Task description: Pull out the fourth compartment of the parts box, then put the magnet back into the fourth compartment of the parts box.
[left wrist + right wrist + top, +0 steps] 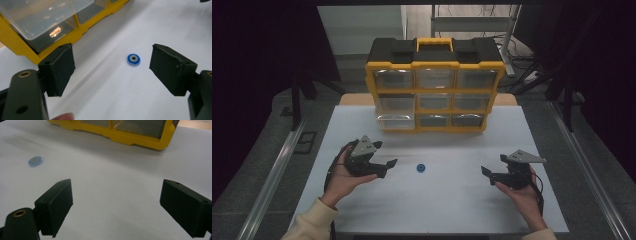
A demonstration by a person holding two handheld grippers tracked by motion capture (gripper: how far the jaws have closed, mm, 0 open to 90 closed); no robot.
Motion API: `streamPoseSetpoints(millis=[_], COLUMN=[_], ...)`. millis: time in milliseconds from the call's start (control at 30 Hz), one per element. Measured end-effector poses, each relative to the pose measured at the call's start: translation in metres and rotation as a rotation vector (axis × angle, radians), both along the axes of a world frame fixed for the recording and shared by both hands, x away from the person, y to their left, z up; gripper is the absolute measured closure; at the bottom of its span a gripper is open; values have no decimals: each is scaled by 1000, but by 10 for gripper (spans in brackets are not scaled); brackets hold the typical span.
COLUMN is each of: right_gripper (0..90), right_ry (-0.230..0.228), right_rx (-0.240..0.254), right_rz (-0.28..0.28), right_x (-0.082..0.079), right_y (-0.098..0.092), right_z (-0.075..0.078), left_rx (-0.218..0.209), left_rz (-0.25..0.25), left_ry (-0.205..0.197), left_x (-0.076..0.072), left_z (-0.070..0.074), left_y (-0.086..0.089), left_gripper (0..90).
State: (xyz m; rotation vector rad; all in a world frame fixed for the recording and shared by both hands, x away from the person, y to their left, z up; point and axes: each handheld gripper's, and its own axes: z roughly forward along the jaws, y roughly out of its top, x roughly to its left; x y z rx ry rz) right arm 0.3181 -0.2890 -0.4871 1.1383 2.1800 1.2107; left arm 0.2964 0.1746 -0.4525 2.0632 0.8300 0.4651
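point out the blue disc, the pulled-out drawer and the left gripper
blue disc [133,59]: left gripper view, on its blue ring face.
pulled-out drawer [393,121]: high view, on its clear front wall.
left gripper [384,159]: high view, midway between its open fingertips.

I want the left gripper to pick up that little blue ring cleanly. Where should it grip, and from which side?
The blue ring lies flat on the white table, so only its thin outer rim offers a hold. Probably best to bring the open left gripper down from above, one jaw on each side of the rim, then close across its width. Coming in level would likely just push it along.
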Motion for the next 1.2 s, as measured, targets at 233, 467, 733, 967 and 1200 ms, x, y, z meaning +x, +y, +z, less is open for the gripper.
streamPoseSetpoints(millis=[233,467,733,967,1200], right_gripper=[118,118,118,118,119], right_ry=[-7,-10,-8,-5,3], right_rx=[8,-9,-4,-4,-4], right_rz=[-4,1,-2,-9,1], right_x=[2,-1,-2,-2,-5], right_y=[2,3,3,2,1], right_z=[2,1,1,1,-1], left_rx=[-12,-45,-46,-31,3], left_rz=[3,-2,-20,-34,-41], left_ry=[45,94,97,105,102], left_x=[2,10,13,21,22], left_z=[-3,-12,-14,-18,-24], left_y=[3,2,-5,-10,-20], left_gripper=[194,191,181,181,181])
